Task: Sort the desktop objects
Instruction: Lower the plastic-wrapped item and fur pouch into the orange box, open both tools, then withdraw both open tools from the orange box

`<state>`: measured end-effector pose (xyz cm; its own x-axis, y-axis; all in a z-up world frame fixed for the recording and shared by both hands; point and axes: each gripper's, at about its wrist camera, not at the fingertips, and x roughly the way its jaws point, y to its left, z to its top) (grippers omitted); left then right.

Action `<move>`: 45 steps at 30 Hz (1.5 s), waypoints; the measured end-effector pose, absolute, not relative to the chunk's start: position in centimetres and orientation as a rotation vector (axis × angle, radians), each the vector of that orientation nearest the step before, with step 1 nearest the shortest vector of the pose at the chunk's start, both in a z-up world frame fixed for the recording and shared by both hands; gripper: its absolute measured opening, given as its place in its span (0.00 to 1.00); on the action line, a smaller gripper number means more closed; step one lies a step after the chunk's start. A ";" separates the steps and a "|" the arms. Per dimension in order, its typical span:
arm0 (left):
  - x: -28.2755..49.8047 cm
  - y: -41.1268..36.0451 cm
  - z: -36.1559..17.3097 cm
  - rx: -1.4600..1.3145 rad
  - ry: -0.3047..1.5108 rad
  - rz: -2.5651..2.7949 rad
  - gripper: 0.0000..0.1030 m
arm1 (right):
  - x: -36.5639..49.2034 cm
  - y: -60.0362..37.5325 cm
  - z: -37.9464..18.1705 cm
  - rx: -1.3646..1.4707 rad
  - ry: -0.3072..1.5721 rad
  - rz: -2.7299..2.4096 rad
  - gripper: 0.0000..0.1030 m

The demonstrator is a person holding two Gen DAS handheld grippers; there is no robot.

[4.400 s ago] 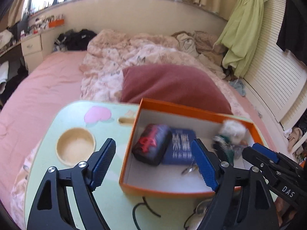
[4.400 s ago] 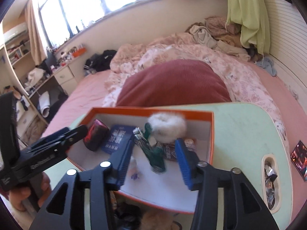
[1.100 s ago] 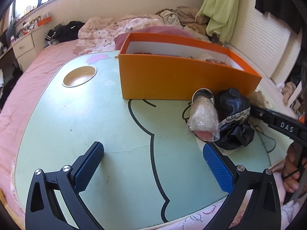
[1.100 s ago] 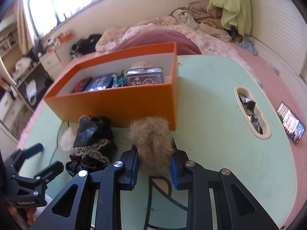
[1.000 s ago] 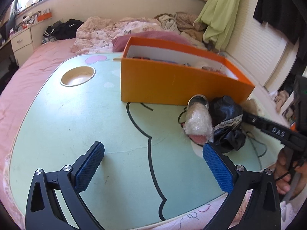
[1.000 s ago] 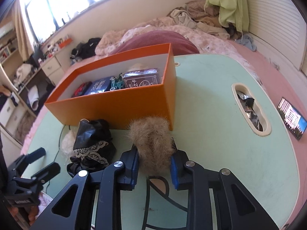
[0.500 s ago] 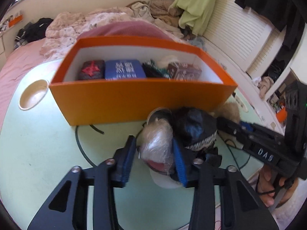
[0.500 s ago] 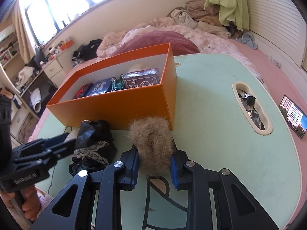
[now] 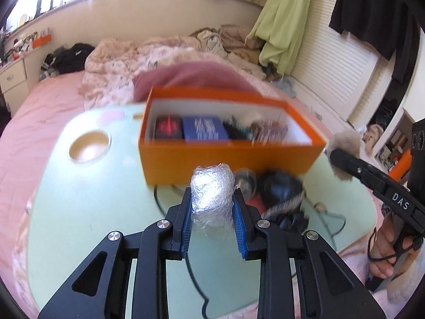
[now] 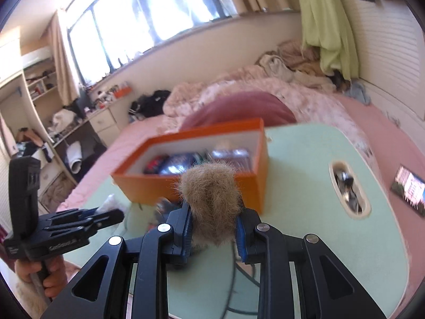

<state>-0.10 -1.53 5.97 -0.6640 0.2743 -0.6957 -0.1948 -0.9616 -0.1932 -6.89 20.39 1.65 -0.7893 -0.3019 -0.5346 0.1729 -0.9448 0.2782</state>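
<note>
A pink bed [image 9: 39, 111] fills the room, with a rumpled floral quilt [image 9: 127, 66] and a dusty-red pillow [image 9: 191, 75] behind the work area. On the bed sits a pale green tabletop [image 9: 87, 204] with a black line drawing and a round cup recess [image 9: 89, 146] at its left; in the right wrist view an oval slot [image 10: 348, 190] near its right edge holds crumpled foil. An orange box [image 9: 225, 156] with a white inside stands on the tabletop and holds a red-and-black pouch [image 9: 168, 127], a blue packet [image 9: 204, 129] with white writing too blurred to read, and more small items smeared by motion. Just in front of the box lies a black lace-trimmed cloth [image 9: 281, 188] beside a small round tin [image 9: 245, 182].

The left gripper [image 9: 212, 212] has just been closing its jaws, and the blue pads now press both sides of a clear plastic-wrapped bundle [image 9: 212, 199], held above the tabletop in front of the box's near wall. The right gripper [image 10: 213, 224] has its jaws clamped on a tan fur pompom [image 10: 212, 194], also raised off the tabletop, level with the box's near right corner. In the left wrist view the right gripper's arm reads "DAS"; the lettering on the left gripper's side in the right wrist view is too blurred to read. A phone [image 10: 409, 190] with a lit screen lies on the bed past the tabletop's right edge.
</note>
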 end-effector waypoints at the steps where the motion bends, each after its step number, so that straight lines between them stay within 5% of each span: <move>1: -1.0 -1.3 6.8 -1.124 -0.123 2.658 0.28 | -7.8 20.3 2.3 0.878 -0.335 -2.728 0.25; 5: -5.3 0.1 9.1 -1.108 -0.070 2.699 0.29 | -12.8 18.9 3.7 0.958 -0.303 -2.695 0.25; 6: -7.0 0.3 9.3 -1.133 -0.102 2.702 0.39 | -13.8 18.6 3.7 0.985 -0.283 -2.683 0.28; 7: -8.0 0.2 9.1 -1.173 -0.135 2.701 0.60 | -15.1 18.2 3.7 1.017 -0.259 -2.688 0.39; 8: -8.8 0.2 8.9 -1.211 -0.155 2.702 0.67 | -15.9 18.0 3.6 1.041 -0.246 -2.706 0.49; 9: -9.2 0.1 8.8 -1.227 -0.179 2.711 0.68 | -16.1 18.1 3.5 1.049 -0.256 -2.723 0.65; 13: -6.1 -0.7 8.1 -1.133 -0.212 2.723 0.70 | -12.8 20.0 2.7 0.977 -0.369 -2.684 0.74; 18: -0.7 -0.4 6.6 -1.099 -0.050 2.844 0.80 | -7.0 20.0 0.9 0.961 -0.155 -2.792 0.85; 26: 1.1 0.3 2.4 -1.255 0.025 2.723 0.80 | -6.9 18.1 -3.4 1.289 0.057 -2.742 0.87; 28: 0.0 0.3 0.3 -1.408 0.077 2.706 1.00 | -7.5 17.7 -4.5 1.366 0.130 -2.757 0.92; 45: -3.0 1.1 -4.9 -1.387 0.024 2.716 1.00 | -7.3 18.7 -4.2 1.322 -0.005 -2.706 0.99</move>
